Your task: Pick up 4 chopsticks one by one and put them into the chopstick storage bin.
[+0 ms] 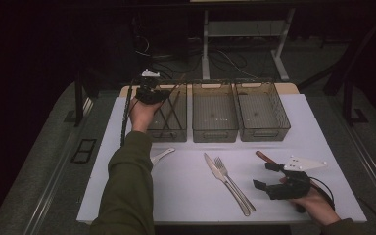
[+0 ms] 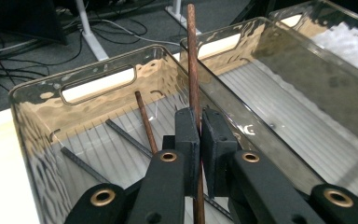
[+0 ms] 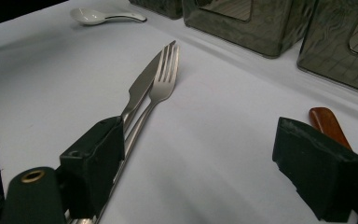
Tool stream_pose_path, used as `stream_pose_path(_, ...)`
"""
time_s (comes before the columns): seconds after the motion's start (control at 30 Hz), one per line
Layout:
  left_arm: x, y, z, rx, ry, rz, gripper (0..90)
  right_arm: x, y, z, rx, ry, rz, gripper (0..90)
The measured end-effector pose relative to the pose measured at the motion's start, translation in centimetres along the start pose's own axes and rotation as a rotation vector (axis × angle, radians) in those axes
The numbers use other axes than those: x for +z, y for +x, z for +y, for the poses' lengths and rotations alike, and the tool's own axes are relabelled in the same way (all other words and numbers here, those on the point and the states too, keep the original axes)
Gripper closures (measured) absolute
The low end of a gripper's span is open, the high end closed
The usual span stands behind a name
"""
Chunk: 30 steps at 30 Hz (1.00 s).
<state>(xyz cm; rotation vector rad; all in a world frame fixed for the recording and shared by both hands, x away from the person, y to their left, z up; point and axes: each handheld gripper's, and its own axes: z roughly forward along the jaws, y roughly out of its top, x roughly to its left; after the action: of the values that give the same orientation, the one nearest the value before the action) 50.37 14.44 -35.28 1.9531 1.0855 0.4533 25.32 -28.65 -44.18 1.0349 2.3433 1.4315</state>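
**Left gripper holds a chopstick over the left bin; right gripper rests open on the table**

The left gripper point(image 1: 149, 93) sits at the upper left of the high view, above the left bin point(image 1: 178, 131). In the left gripper view its jaws are clamped together on a brown chopstick point(image 2: 192, 56), which stands nearly upright and runs from the bottom edge to the top of the frame. Inside the left bin, at centre left of that view, a second brown chopstick point(image 2: 145, 122) leans against the bin floor beside two dark sticks point(image 2: 121, 133); their material is hard to judge in the dim light.

The middle bin point(image 1: 214, 131) and the right bin point(image 1: 264, 133) stand just beside the left bin in a row across the upper centre of the high view.

The right gripper point(image 1: 268, 177) lies at the lower right of the high view. Its jaws stand wide apart with nothing between them. A knife point(image 3: 144, 84) and a fork point(image 3: 164, 81) lie side by side, touching, near its left jaw. A brown handle point(image 3: 328, 123) shows behind the right jaw. A white spoon point(image 3: 93, 16) lies at the upper left of the right gripper view.
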Motion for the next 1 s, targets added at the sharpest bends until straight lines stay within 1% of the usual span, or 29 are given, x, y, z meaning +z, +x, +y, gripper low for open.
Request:
stream_pose_path(0.1,0.7,0.0,0.0,0.006,0.011,0.017,84.4,0.0,0.0,0.0,0.0,0.0,0.0,16.6)
stream_pose_path(0.13,0.9,0.0,-0.1,-0.006,0.01,0.019,84.4,-0.1,-0.1,0.0,0.002,0.0,0.0,16.6)
stream_pose_path(0.17,1.1,0.1,-0.2,-0.014,0.016,0.021,84.4,-0.1,-0.1,0.0,0.003,-0.001,0.001,16.6)
stream_pose_path(0.23,1.6,0.0,-0.4,-0.008,0.043,0.045,84.4,-0.1,-0.1,0.0,0.002,-0.001,0.002,16.6)
stream_pose_path(0.3,1.9,0.0,-0.6,-0.015,0.056,0.046,84.4,-0.1,0.0,0.0,0.002,0.0,0.002,16.6)
stream_pose_path(0.33,2.1,-0.1,-0.6,-0.014,0.063,0.055,84.4,-0.1,0.0,0.0,0.002,0.0,0.002,16.6)
stream_pose_path(0.4,2.3,-0.1,-0.7,-0.006,0.081,0.071,84.3,-0.1,0.0,0.0,0.0,-0.002,0.003,16.6)
stream_pose_path(0.47,2.6,-0.2,-0.8,0.013,0.104,0.103,83.4,-0.1,0.0,0.0,0.0,-0.002,0.003,16.6)
stream_pose_path(0.5,2.7,-0.3,-0.9,0.007,0.104,0.106,80.5,-0.1,0.0,0.0,0.0,-0.002,0.003,16.6)
stream_pose_path(0.57,2.7,-0.3,-0.9,0.019,0.109,0.115,73.9,-0.1,0.0,0.0,0.0,-0.004,0.002,16.6)
stream_pose_path(0.67,2.6,-0.6,-0.7,0.023,0.096,0.111,67.8,-0.1,0.0,0.0,0.0,-0.004,0.002,16.6)
stream_pose_path(0.77,2.4,-0.8,-0.5,0.033,0.085,0.103,63.6,-0.1,0.0,0.0,0.0,-0.003,0.003,16.6)
stream_pose_path(0.8,2.3,-0.8,-0.5,0.029,0.075,0.094,62.5,-0.1,0.0,0.0,0.0,-0.002,0.003,16.6)
stream_pose_path(0.87,2.1,-0.9,-0.4,0.027,0.075,0.085,59.8,-0.1,0.0,0.0,-0.002,-0.002,0.003,16.6)
stream_pose_path(0.9,2.0,-1.0,-0.4,0.032,0.075,0.076,58.6,-0.1,0.0,0.0,0.0,-0.002,0.002,16.6)
stream_pose_path(0.93,2.0,-1.0,-0.4,0.026,0.069,0.06,57.0,-0.1,0.0,0.0,0.001,-0.002,0.001,16.6)
stream_pose_path(1.0,1.7,-1.1,-0.3,0.033,0.066,0.045,54.0,-0.1,0.0,0.0,0.003,-0.002,0.0,16.6)
